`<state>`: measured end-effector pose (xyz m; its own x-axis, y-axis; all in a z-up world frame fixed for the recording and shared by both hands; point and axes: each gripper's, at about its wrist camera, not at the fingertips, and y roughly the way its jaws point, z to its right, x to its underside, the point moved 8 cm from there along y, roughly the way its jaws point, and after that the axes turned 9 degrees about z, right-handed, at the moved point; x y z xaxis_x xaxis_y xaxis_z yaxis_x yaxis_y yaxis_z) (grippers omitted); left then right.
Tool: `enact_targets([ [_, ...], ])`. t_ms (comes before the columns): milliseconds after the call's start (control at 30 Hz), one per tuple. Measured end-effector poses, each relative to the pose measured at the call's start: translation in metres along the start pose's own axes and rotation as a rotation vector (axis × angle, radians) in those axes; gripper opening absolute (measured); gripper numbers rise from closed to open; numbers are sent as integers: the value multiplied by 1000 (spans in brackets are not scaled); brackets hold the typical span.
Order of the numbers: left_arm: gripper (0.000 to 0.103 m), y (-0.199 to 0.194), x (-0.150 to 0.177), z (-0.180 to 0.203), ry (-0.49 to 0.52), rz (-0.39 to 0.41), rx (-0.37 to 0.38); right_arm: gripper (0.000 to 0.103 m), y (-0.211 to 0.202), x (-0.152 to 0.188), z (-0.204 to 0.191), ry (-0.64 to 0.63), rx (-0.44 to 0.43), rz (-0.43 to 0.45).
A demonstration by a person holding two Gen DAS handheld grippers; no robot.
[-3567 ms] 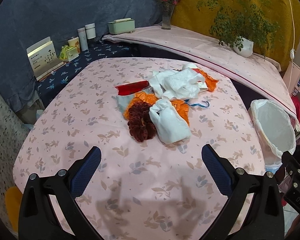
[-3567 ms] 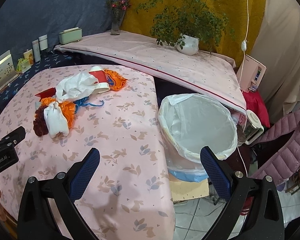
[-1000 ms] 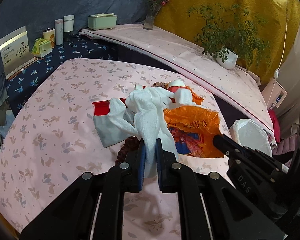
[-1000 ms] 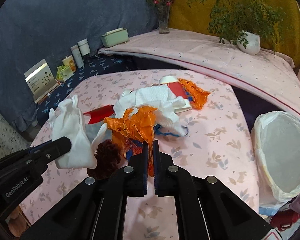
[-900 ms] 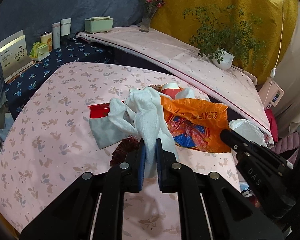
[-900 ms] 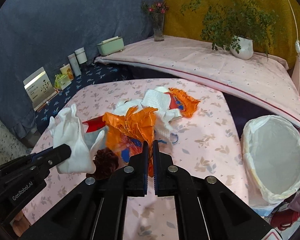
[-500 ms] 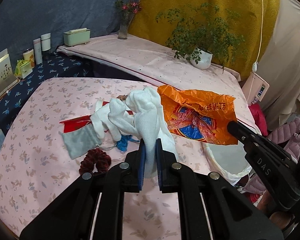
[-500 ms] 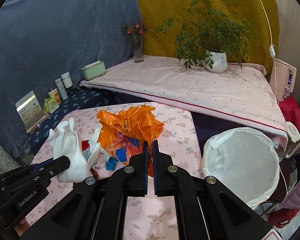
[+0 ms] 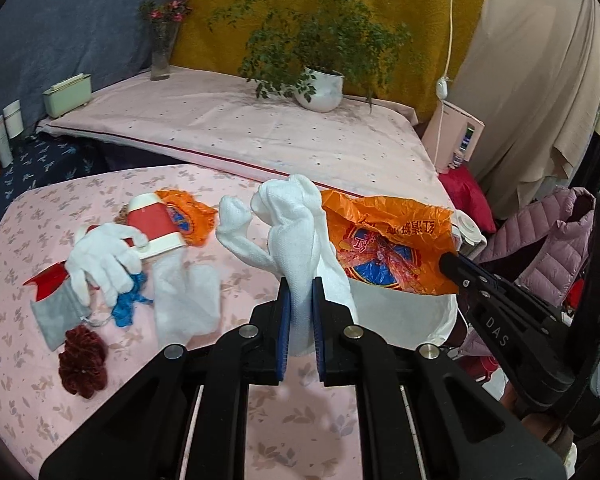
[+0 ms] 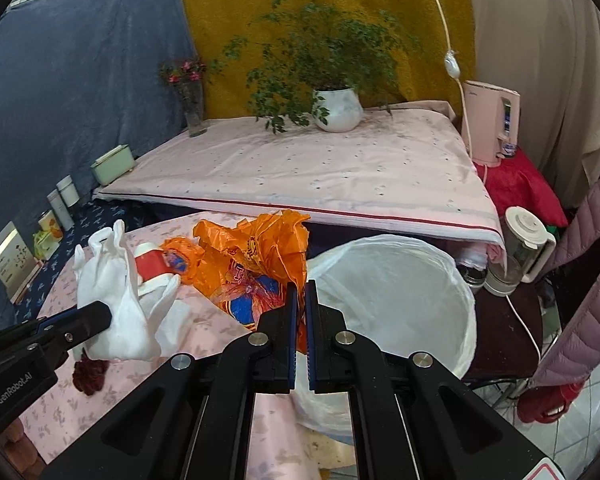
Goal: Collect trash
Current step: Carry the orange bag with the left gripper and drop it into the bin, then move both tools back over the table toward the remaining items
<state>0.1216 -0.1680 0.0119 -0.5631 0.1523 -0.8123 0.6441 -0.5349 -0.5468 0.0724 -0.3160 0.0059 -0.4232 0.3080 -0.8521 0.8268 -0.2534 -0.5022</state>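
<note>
My left gripper (image 9: 299,300) is shut on a white glove (image 9: 296,232), held up above the pink floral table (image 9: 28,360). In the right wrist view that glove (image 10: 116,300) hangs at the left. My right gripper (image 10: 301,300) is shut on a crumpled orange plastic bag (image 10: 256,264), also seen as the orange bag (image 9: 384,248) right of the glove. A bin lined with a white bag (image 10: 400,300) stands just right of the table, below and beyond the orange bag. Left on the table lie another white glove (image 9: 104,256), a red-and-white cup (image 9: 156,228) and a dark red scrunchie (image 9: 82,364).
A grey pouch (image 9: 58,312), blue string (image 9: 126,304) and a white cloth (image 9: 188,300) lie on the table too. Behind runs a pink-covered shelf (image 10: 320,172) with a potted plant (image 10: 336,108) and flower vase (image 10: 192,116). A kettle (image 10: 524,248) and puffy jacket (image 10: 580,280) crowd the right.
Both grippers have swung to the right with their loads, away from the pile. The lined bin now sits directly behind the orange bag and the held glove.
</note>
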Motion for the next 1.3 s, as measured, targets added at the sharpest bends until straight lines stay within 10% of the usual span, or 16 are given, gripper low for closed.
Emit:
enact_targets([
  [600, 20, 83, 18, 91, 68, -77, 125, 5, 37, 19, 87, -1, 188, -80],
  [667, 49, 84, 17, 88, 58, -66, 108, 9, 39, 17, 90, -6, 192, -81],
  [767, 65, 83, 14, 81, 65, -40, 64, 12, 42, 16, 90, -13, 191, -79],
  [967, 67, 82, 15, 58, 44, -48, 9, 34, 40, 13, 73, -35, 175, -67],
  [1300, 67, 68, 19, 9, -23, -48, -72, 43, 34, 14, 33, -82, 119, -63],
])
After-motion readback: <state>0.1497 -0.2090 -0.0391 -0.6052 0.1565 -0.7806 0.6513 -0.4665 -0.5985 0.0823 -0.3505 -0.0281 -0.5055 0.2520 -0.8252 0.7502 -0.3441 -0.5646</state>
